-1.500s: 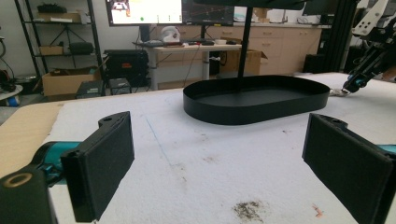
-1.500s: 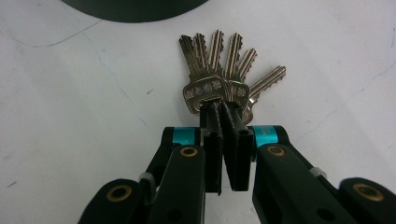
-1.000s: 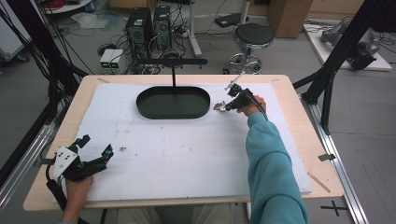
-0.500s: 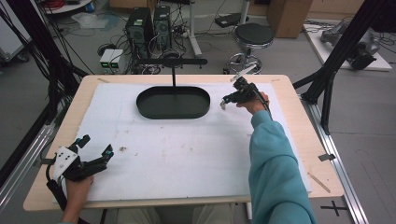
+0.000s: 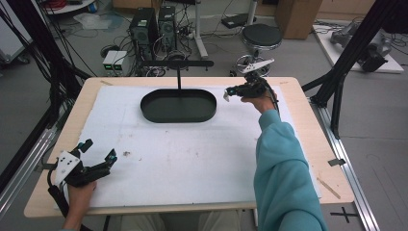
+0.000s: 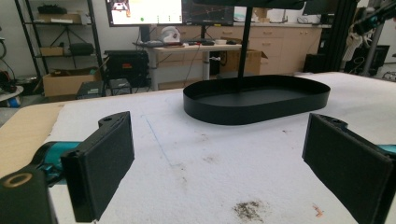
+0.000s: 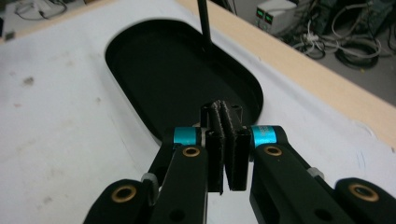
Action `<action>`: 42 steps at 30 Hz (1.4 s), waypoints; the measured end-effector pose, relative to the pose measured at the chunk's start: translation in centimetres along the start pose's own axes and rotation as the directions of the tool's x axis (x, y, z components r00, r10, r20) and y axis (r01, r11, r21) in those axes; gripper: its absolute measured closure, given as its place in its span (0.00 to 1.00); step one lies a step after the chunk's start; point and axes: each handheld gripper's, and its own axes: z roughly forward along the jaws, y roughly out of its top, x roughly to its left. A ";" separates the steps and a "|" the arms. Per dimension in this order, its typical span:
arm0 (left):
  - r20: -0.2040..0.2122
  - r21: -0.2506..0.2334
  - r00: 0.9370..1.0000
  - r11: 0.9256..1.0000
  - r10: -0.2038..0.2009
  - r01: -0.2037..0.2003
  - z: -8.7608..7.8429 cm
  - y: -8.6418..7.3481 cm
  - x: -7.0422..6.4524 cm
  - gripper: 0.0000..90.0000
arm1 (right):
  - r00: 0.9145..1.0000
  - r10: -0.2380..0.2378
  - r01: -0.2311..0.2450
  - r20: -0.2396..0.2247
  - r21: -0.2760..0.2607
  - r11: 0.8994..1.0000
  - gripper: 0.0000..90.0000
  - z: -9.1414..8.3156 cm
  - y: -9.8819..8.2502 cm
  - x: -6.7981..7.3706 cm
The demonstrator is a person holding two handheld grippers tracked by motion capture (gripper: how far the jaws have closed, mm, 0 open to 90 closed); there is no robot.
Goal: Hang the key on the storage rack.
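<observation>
A black oval tray (image 5: pixel 178 118) lies at the far middle of the white mat, and a thin black post (image 5: pixel 179 79) rises from its back to a crossbar. My right gripper (image 5: pixel 226 94) hovers above the mat just right of the tray, held by a hand in a teal sleeve. In the right gripper view its pads (image 7: pixel 223 109) are pressed together with nothing between them, pointing at the tray (image 7: pixel 135 107). My left gripper (image 5: pixel 99 149) rests near the front left corner, jaws wide open and empty. Its own view (image 6: pixel 218 128) looks across the mat at the tray (image 6: pixel 257 112).
The white mat (image 5: pixel 192 159) covers most of the wooden table (image 5: pixel 308 144) and carries small dark stains (image 5: pixel 127 154). Black frame struts (image 5: pixel 344 77) stand at both sides. Beyond the far edge are computer towers (image 5: pixel 154 24), cables and a stool (image 5: pixel 262 36).
My right gripper has risen from just above the mat beside the tray, staying shut. The left gripper has kept still.
</observation>
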 end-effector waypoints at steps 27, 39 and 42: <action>0.000 -0.003 1.000 1.000 -0.004 0.004 0.0 0.0 0.0 0.10 | 0.992 -0.099 0.093 -0.072 -0.078 0.993 0.98 0.3 8.0 2.6; 0.000 -0.005 1.000 1.000 -0.007 0.007 0.0 0.0 0.0 0.10 | 0.994 -0.097 0.094 -0.059 -0.054 0.994 0.98 1.4 8.8 2.7; 0.000 -0.004 1.000 1.000 -0.007 0.007 0.0 0.0 0.0 0.10 | 0.995 -0.087 0.085 -0.052 -0.048 0.995 0.98 1.9 8.7 2.7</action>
